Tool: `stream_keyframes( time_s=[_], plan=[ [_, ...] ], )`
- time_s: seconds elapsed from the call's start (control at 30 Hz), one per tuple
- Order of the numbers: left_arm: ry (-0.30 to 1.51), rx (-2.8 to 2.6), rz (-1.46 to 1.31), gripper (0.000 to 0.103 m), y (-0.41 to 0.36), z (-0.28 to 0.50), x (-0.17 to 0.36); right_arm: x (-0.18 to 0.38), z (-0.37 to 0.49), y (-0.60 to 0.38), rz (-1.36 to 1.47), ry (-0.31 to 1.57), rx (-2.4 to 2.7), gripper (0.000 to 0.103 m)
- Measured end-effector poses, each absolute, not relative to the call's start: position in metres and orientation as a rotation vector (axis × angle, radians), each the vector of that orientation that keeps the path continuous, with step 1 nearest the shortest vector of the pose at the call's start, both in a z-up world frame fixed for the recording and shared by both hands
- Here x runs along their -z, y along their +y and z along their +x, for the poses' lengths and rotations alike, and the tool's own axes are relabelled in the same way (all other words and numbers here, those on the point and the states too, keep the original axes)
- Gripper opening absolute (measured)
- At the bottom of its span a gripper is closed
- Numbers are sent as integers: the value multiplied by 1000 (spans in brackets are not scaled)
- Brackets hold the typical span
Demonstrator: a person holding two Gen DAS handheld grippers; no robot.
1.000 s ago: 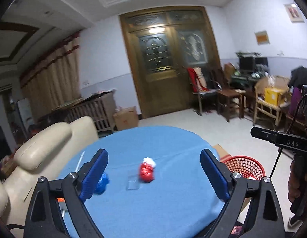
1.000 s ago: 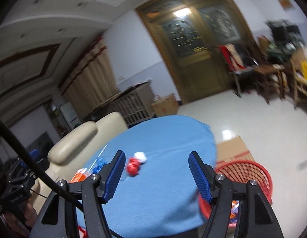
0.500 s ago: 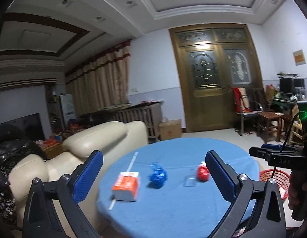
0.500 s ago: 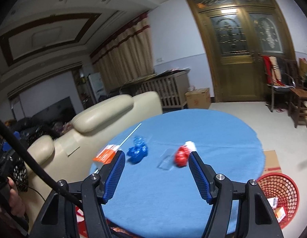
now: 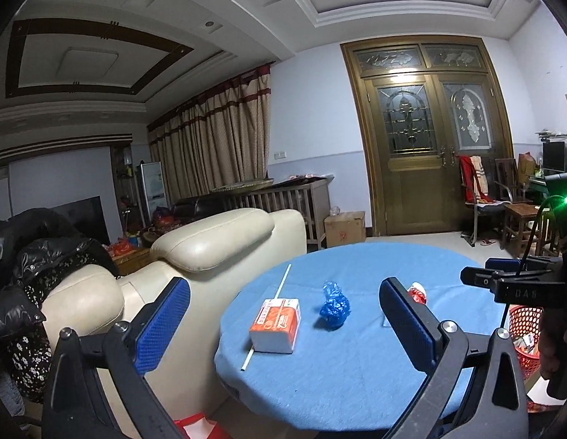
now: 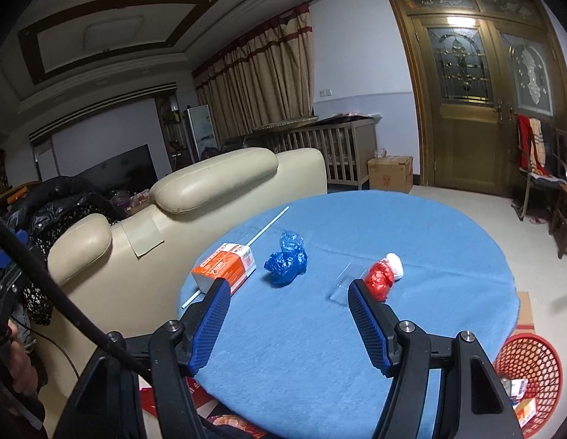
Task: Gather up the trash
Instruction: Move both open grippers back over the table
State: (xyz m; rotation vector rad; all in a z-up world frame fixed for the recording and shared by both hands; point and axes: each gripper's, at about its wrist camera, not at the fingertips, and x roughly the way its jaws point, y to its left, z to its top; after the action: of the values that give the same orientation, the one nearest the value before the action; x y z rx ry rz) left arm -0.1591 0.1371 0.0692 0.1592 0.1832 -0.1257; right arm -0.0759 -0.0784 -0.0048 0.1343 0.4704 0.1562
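Blue crumpled wrapper [image 6: 286, 264] beside orange-and-white carton [image 6: 225, 269] on round table [image 6: 411, 226]

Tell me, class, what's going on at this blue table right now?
A person holds a gripper in each hand over the round blue table. The left gripper and right gripper are both open and empty. An orange-and-white carton, a white straw, a crumpled blue bag and a red-and-white wrapper lie uncollected. The red mesh basket waits on the floor beside it.
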Motion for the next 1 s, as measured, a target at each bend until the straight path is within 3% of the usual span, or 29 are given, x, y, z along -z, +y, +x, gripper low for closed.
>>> stream_keyframes(
  time_s=[1.0],
  plan=[
    [265, 132, 144, 103, 142, -158, -60, 20, -60, -90, 187, 524, -124, 70]
  ],
)
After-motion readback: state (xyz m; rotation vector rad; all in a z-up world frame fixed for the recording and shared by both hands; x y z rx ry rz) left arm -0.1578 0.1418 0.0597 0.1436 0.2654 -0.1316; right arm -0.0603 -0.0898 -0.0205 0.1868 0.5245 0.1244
